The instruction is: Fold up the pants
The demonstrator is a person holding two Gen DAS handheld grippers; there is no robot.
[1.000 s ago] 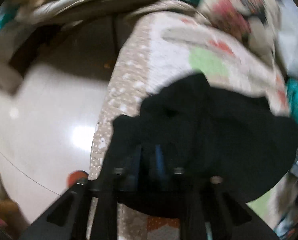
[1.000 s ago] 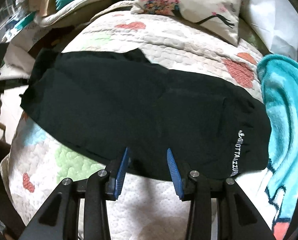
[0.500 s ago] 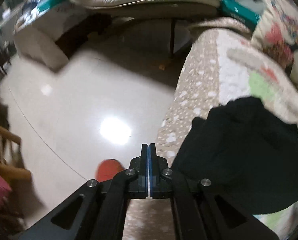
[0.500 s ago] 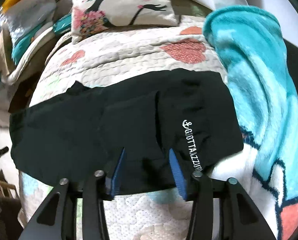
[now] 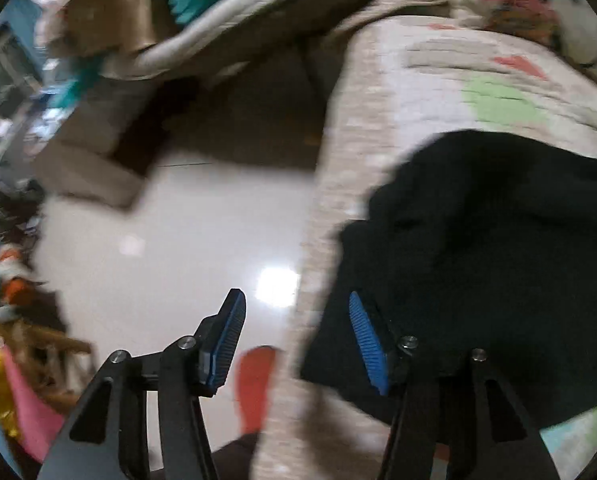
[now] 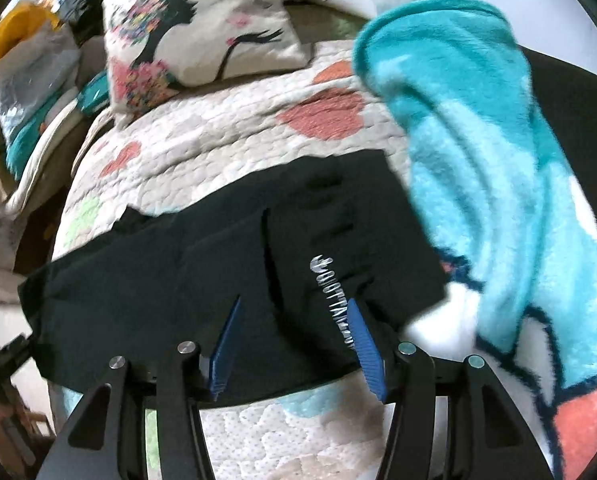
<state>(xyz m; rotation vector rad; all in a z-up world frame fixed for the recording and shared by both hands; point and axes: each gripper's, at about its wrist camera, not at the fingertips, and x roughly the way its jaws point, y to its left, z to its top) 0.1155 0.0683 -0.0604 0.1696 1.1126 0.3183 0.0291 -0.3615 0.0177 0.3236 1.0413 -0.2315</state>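
Note:
The black pants [image 6: 202, 272] lie flat across a quilted bedspread [image 6: 234, 132], with white lettering [image 6: 334, 300] near their right end. My right gripper [image 6: 294, 328] is open, hovering just above the pants' near edge beside the lettering. In the left wrist view the pants' left end [image 5: 490, 248] is bunched at the bed's edge. My left gripper [image 5: 296, 328] is open and empty, its right finger at the pants' edge, its left finger over the floor.
A teal and white blanket [image 6: 498, 168] lies right of the pants. A printed pillow [image 6: 202, 28] sits at the back. Left of the bed are the glossy floor [image 5: 170, 264], a red object [image 5: 254, 384] and clutter [image 5: 2, 280].
My left gripper was shut half a second ago and has opened, swinging back toward the pants' left end. My right gripper moved right along the pants toward the lettering.

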